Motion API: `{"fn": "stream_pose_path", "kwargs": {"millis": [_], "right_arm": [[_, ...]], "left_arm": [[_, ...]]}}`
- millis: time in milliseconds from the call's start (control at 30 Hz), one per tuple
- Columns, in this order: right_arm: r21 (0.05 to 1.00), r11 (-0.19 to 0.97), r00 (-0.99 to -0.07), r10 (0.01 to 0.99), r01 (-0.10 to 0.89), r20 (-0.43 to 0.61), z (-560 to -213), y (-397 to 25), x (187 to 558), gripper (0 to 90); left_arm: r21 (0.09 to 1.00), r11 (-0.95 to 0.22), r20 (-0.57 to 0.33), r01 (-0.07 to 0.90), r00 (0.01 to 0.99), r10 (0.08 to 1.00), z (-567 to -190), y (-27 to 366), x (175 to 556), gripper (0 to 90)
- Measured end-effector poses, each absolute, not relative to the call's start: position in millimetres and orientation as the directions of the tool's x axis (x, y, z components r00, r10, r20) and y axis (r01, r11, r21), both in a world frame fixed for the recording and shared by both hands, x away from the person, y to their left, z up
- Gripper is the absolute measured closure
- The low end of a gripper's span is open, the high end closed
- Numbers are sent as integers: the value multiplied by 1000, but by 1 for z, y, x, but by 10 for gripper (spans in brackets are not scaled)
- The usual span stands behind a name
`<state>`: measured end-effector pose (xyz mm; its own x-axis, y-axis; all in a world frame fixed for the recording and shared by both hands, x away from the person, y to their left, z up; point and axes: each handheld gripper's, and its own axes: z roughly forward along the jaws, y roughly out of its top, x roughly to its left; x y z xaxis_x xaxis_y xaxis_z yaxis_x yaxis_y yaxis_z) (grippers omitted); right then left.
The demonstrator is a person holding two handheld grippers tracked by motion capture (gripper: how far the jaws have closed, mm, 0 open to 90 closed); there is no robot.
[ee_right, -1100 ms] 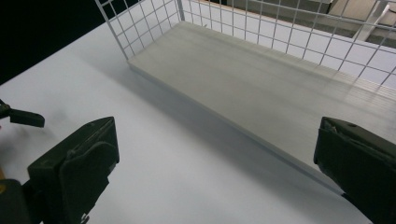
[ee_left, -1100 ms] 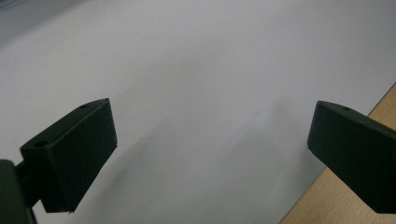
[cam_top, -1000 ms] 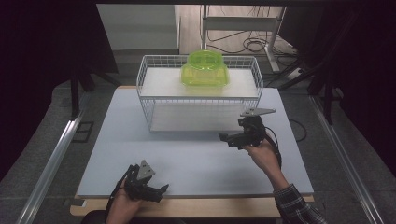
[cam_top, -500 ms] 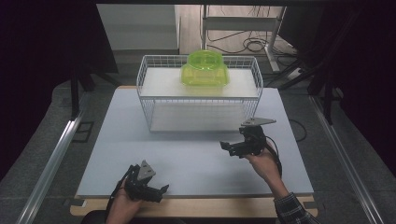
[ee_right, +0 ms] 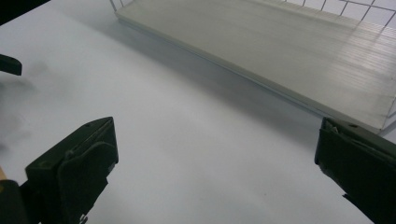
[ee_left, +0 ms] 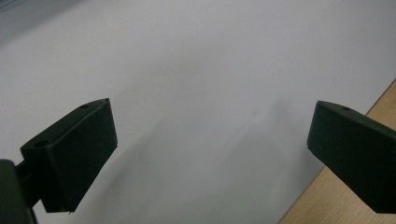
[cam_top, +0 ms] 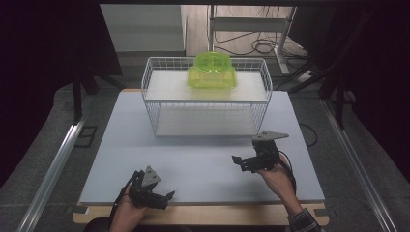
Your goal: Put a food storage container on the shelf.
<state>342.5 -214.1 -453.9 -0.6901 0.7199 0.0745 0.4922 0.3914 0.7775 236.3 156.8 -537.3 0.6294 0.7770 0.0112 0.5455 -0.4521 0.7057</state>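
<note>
Matte pale grey table (cam_top: 193, 145), smooth, wooden front edge. White wire rack (cam_top: 207, 99), boxy with two flat shelves, at the table's far middle; translucent lime-green plastic container (cam_top: 212, 71), rounded lid, on the top shelf. Right gripper (cam_top: 249, 162) black, jaws spread, empty, near the rack's front. Left gripper (cam_top: 157, 195) at the near edge, jaws spread, empty

Pale tabletop (cam_top: 121, 145) on wooden board, grey carpet floor (cam_top: 48, 121), dark curtains (cam_top: 48, 43) both sides, cables (cam_top: 261, 46) by desk legs behind, dim light
</note>
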Motion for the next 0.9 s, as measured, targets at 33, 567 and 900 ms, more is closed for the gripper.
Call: {"fn": "stream_pose_path", "kwargs": {"millis": [33,567,900], "right_arm": [[777,392,-690,720,492,73,-454,-215,341,0],[763,414,-680,732,496,45,-468,-230,325,0],[748,422,-670,741,512,41,-481,-239,318,0]], "left_arm": [[706,-452,11,545,630,777,-537,157,236,12],[710,-452,15,540,631,776,-537,157,236,12],[712,-451,15,538,630,776,-538,157,236,12]]}}
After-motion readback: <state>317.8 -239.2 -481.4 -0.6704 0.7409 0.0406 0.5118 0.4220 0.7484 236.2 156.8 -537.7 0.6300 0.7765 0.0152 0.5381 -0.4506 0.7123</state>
